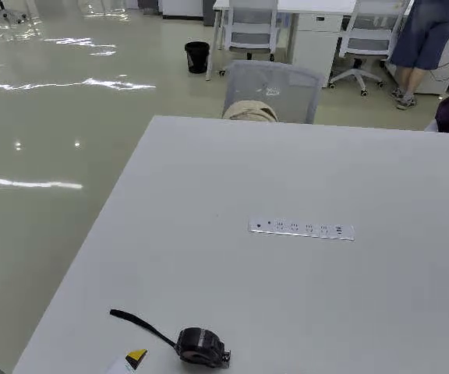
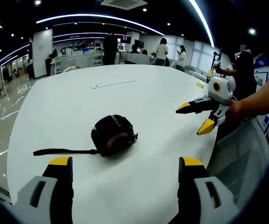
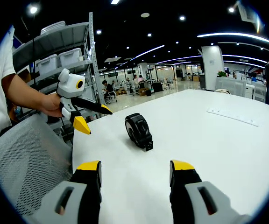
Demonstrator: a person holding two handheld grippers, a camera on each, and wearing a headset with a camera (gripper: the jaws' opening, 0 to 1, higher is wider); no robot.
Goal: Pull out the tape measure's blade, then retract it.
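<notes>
**Workbench check: tape measure lies free, both grippers spread**

White tabletop [image 1: 302, 296] fills the head view, in an open office with a glossy floor, a grey mesh chair [image 1: 271, 87] at the far edge and a black bin [image 1: 197, 56] beyond. A flat white power strip [image 1: 301, 228] lies mid-table.

The tape measure [image 1: 201, 347], a dark round case, rests on the table near the front edge, its black wrist strap [image 1: 139, 323] trailing off to the left. Nothing touches it. A yellow gripper tip [image 1: 136, 357] shows just beside the strap; its side cannot be determined from that view.

The left gripper [image 2: 126, 162] points at the case from close range, jaws wide apart and holding nothing. The right gripper [image 3: 135, 165] faces the case from the other side, jaws likewise wide and empty. Each appears in the other's view, held in a hand above the table, clear of the case.
</notes>
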